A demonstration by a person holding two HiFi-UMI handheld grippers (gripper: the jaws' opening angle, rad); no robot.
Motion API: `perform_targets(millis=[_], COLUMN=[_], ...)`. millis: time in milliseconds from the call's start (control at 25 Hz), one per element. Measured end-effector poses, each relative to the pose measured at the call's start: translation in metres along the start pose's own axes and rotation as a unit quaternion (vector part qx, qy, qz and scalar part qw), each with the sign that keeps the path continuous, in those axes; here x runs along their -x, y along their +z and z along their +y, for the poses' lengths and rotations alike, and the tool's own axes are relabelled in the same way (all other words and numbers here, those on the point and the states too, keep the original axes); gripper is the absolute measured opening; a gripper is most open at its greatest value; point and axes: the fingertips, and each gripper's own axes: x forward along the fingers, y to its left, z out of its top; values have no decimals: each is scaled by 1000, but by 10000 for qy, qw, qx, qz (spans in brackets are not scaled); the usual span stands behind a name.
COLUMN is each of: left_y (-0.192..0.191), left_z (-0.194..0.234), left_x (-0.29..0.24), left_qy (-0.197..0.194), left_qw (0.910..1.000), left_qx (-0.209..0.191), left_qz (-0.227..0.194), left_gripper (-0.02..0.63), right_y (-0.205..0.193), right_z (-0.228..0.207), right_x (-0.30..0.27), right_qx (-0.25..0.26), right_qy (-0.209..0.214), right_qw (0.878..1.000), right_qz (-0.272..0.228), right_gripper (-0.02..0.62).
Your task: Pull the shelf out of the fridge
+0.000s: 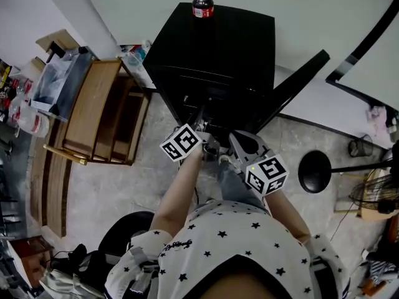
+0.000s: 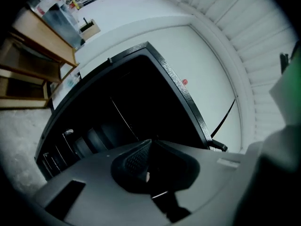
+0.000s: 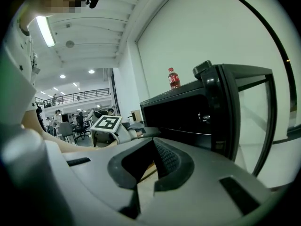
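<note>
The black mini fridge stands against the wall, its door swung open to the right. A cola bottle stands on its top. My left gripper is at the mouth of the dark opening, shut, with nothing visible between its pads. A thin pale line crosses the dark interior; I cannot tell whether it is the shelf. My right gripper hangs beside the left one, just in front of the fridge, with its fingertips together and empty. A pale strip runs across the inside.
A wooden shelf unit stands on the floor to the left of the fridge, with clutter behind it. To the right are a round black base and a fan. The open door juts out at the right.
</note>
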Motion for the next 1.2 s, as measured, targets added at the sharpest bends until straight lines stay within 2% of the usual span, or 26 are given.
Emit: perform_targets(millis=[280, 440, 600, 840, 1200], left_y=[7, 7, 7, 10, 13], left_z=[9, 17, 33, 50, 62], left_x=[-41, -60, -74, -98, -129], left_qy=[-354, -464, -358, -330, -337], left_qw=[9966, 9936, 9883, 9842, 9773], left_qx=[681, 972, 1399, 1629, 1979], left_qz=[-294, -351, -484, -614, -682], left_gripper=[17, 94, 131, 193, 195], right_y=[0, 0, 0, -4, -6], right_z=[-17, -25, -28, -31, -41], right_x=[-2, -1, -3, -8, -10], right_qx=[-26, -83, -127, -139, -148], right_qy=[-64, -87, -76, -24, -50], right_qw=[10000, 9999, 9999, 9999, 9998], right_qz=[18, 25, 5, 67, 149], right_gripper=[-8, -8, -8, -8, -8])
